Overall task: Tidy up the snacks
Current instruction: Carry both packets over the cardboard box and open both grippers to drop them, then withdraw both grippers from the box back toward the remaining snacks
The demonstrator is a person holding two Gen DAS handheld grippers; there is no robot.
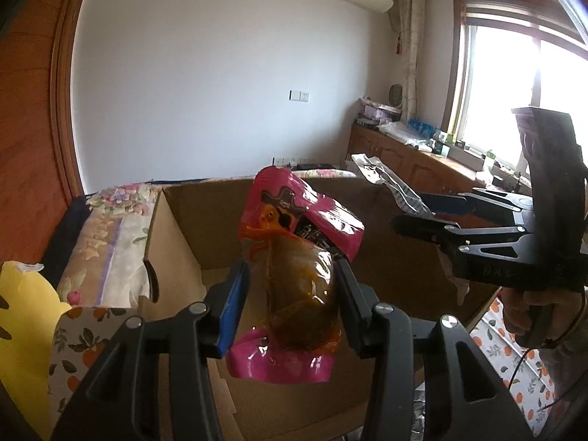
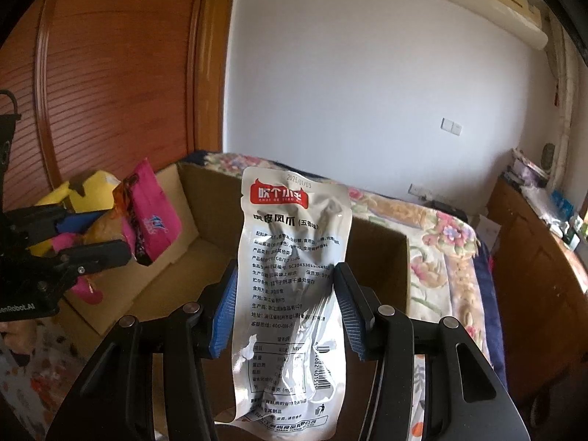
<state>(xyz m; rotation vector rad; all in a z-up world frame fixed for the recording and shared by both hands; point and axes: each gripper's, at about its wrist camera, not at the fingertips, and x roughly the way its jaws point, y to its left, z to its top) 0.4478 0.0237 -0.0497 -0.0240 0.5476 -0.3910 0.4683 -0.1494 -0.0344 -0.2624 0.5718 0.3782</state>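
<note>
My left gripper [image 1: 290, 294] is shut on a pink snack packet [image 1: 294, 257] with brown contents and holds it upright over an open cardboard box [image 1: 183, 235]. My right gripper [image 2: 284, 305] is shut on a silver snack pouch [image 2: 290, 286] with printed text and a red logo, also held above the box [image 2: 378, 257]. In the left wrist view the right gripper [image 1: 415, 217] reaches in from the right with the silver pouch [image 1: 386, 180]. In the right wrist view the left gripper [image 2: 88, 235] shows at the left holding the pink packet [image 2: 154, 213].
The box sits on a floral bedspread [image 2: 441, 242]. A yellow plush toy [image 1: 25, 330] lies left of the box. An orange-print cloth [image 1: 507, 352] lies at the right. A wooden wardrobe [image 2: 110, 73] stands behind, and a wooden cabinet [image 2: 540, 279] runs under the window.
</note>
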